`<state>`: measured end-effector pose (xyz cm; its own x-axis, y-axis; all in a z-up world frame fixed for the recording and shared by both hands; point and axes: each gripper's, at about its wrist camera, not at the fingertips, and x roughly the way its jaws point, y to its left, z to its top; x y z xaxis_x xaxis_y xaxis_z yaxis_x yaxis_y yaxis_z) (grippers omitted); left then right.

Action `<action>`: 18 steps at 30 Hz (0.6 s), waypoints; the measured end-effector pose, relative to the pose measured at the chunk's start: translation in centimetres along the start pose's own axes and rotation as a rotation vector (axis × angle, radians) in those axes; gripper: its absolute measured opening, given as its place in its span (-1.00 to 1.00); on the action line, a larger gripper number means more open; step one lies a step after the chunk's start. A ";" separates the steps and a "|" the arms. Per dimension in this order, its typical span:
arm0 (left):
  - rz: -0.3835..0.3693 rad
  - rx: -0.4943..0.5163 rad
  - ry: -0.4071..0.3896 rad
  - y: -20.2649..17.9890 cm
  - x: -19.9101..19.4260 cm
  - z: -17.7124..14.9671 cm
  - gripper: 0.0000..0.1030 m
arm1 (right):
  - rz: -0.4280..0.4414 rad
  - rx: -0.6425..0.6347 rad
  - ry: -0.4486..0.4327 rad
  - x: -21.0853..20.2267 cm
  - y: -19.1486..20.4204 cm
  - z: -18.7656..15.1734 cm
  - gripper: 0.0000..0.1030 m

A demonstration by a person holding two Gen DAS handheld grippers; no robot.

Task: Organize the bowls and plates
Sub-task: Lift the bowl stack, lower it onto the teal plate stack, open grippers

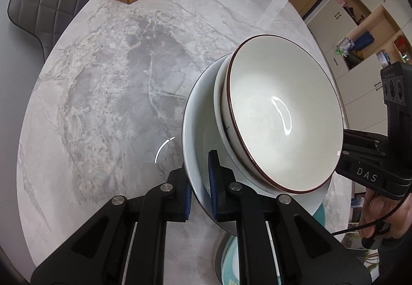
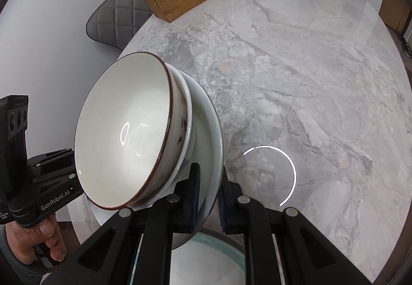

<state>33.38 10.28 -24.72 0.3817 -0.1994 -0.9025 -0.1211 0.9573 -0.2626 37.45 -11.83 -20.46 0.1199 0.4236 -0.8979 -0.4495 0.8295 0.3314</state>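
We've got both grippers, left and right, pinching opposite rims of the big white plate so the stacked bowls ride level.

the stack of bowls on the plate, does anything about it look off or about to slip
Yes. The brown-rimmed bowl and the white bowl nested under it sit off-centre on the pale plate, crowded toward one side. Both the left gripper and the right gripper pinch only the plate's rim, so the bowls ride loose.
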 end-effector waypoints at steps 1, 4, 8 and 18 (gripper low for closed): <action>-0.004 0.008 -0.002 -0.4 -0.6 -0.2 -0.82 | -0.001 0.003 -0.007 -0.7 0.2 -0.3 -0.72; -0.020 0.033 -0.012 -1.8 -2.9 -1.0 -0.82 | -0.011 0.013 -0.025 -2.8 0.6 -1.5 -0.72; -0.048 0.072 -0.019 -3.6 -5.4 -2.7 -0.82 | -0.032 0.028 -0.036 -5.5 1.2 -4.0 -0.72; -0.093 0.195 0.057 -7.0 -4.7 -8.7 -0.81 | -0.051 0.163 -0.026 -7.3 0.2 -12.0 -0.71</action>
<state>24.50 2.73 -21.60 0.3301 -0.2944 -0.8969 0.0936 0.9556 -0.2793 25.87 -19.11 -17.31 0.1627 0.3870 -0.9076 -0.2932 0.8973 0.3300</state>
